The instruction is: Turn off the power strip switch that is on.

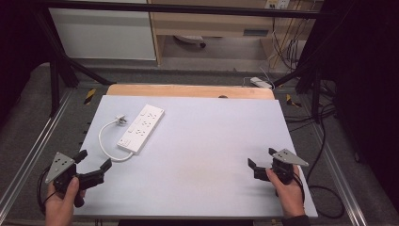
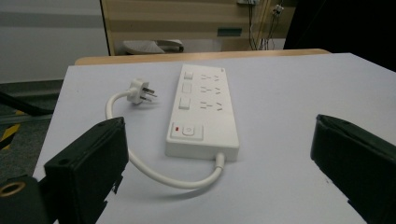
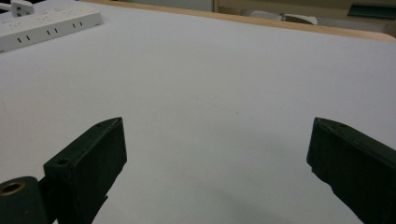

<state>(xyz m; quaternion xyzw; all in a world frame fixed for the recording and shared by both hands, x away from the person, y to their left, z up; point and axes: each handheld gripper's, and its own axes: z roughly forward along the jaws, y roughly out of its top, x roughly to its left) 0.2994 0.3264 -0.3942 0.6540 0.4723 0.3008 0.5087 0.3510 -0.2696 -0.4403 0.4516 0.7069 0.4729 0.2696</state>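
**A:** What is on the bench?

**B:** A pale grey board (image 1: 207, 141) covers it. A white power strip (image 1: 141, 128) lies flat toward the far left corner, its long side angled, sockets facing up. Its white cable (image 1: 107, 146) loops out from the near end and curls along the left edge to a plug (image 1: 121, 120) resting just beside the strip.

**A:** And the person?

**B:** Two hands come in at the near edge, each holding a black two-jaw tool. The left gripper (image 1: 96, 165) is at the near left corner, jaws spread wide with nothing between them, pointing toward the strip. The strip is near it, not touching.

**A:** How does the strip look from that tool?

**B:** In the left gripper view it sits straight ahead between the two jaws, a switch with a red mark (image 2: 186, 130) at the end closest to the tool, and the cable bending across the board in front.

**A:** And the other one?

**B:** The right gripper (image 1: 261, 161) is by the near right corner, also parted wide and empty, well apart from the strip. In the right gripper view, bare board lies between its jaws, with the strip far off.
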